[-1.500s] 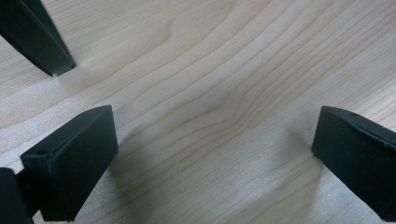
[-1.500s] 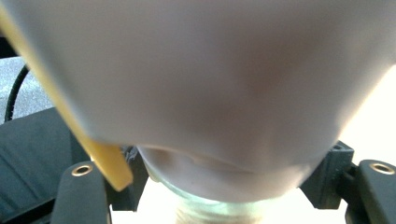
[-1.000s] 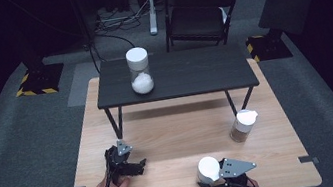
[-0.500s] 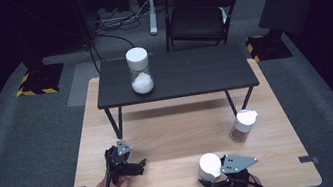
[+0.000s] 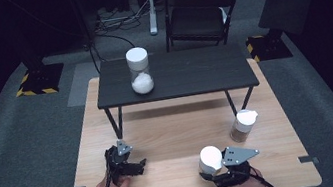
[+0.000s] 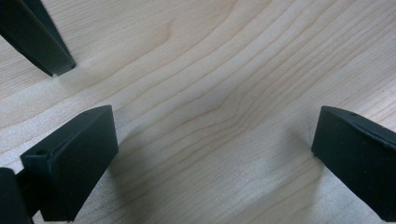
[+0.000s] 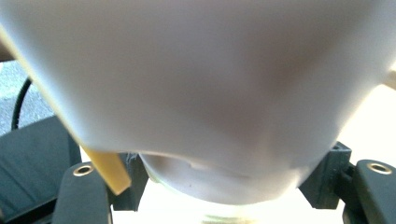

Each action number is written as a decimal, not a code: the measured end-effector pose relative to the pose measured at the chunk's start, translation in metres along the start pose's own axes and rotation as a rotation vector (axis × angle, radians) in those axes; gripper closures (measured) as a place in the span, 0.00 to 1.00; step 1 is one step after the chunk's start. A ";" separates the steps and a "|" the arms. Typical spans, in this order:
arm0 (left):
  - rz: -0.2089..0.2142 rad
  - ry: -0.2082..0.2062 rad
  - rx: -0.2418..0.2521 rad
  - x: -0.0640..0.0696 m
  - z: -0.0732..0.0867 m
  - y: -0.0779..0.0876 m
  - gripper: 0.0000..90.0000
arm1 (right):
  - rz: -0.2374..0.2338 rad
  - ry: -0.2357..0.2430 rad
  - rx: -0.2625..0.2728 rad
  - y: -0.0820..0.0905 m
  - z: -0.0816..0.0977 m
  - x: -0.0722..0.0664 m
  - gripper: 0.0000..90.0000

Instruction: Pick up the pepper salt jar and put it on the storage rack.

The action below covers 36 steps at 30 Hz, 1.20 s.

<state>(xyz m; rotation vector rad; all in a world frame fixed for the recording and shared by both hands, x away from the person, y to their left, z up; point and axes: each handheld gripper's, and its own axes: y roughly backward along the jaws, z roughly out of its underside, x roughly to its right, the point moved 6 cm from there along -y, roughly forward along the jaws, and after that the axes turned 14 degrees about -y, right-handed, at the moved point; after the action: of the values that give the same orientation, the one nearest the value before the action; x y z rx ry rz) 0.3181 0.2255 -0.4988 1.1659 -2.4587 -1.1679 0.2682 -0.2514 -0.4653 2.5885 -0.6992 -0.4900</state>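
My right gripper (image 5: 213, 171) is near the table's front edge, shut on a white-lidded jar (image 5: 210, 158) and holding it a little above the wood. In the right gripper view the jar's white lid (image 7: 201, 70) looms close, with the black jaws pressed against the jar from both sides below it. My left gripper (image 5: 133, 166) rests low over the wooden table (image 5: 176, 137) at the front left. Its jaws stand wide apart, with bare wood (image 6: 210, 116) between them.
A low black table (image 5: 187, 75) stands across the back of the wooden one, with a tall white-lidded jar of white powder (image 5: 139, 71) on it. One of its legs (image 6: 37, 37) is near my left gripper. A small jar with brown contents (image 5: 244, 125) stands at the right.
My right gripper has lifted the white-lidded jar slightly; its lid now sits higher in the high view. The left gripper has stayed in place.
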 end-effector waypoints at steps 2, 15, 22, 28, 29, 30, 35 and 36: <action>0.000 0.000 0.000 0.000 0.000 0.000 0.00 | -0.010 -0.016 0.005 0.001 -0.004 0.002 0.34; 0.000 0.000 0.000 0.000 0.000 0.000 0.00 | -0.003 0.003 0.009 0.009 -0.034 0.006 0.34; 0.000 0.000 0.000 0.000 0.000 0.000 0.00 | -0.003 0.024 0.006 0.014 -0.053 0.010 0.34; 0.002 -0.002 0.000 0.000 0.000 0.000 0.00 | 0.001 0.037 0.014 0.020 -0.069 0.013 0.33; 0.002 -0.002 0.001 0.000 0.000 0.000 0.00 | 0.000 0.039 0.017 0.021 -0.071 0.014 0.34; 0.002 -0.002 0.000 0.000 0.000 0.000 0.00 | 0.000 0.043 0.019 0.022 -0.073 0.014 0.33; 0.001 -0.002 0.000 0.000 0.000 0.000 0.00 | -0.006 0.059 0.026 0.026 -0.086 0.016 0.33; 0.002 -0.003 0.001 0.000 0.000 0.000 0.00 | -0.005 0.061 0.026 0.026 -0.087 0.016 0.33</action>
<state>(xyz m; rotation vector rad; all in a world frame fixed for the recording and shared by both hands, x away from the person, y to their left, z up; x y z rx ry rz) 0.3181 0.2256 -0.4987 1.1622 -2.4618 -1.1690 0.3086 -0.2552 -0.3821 2.6183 -0.6825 -0.4038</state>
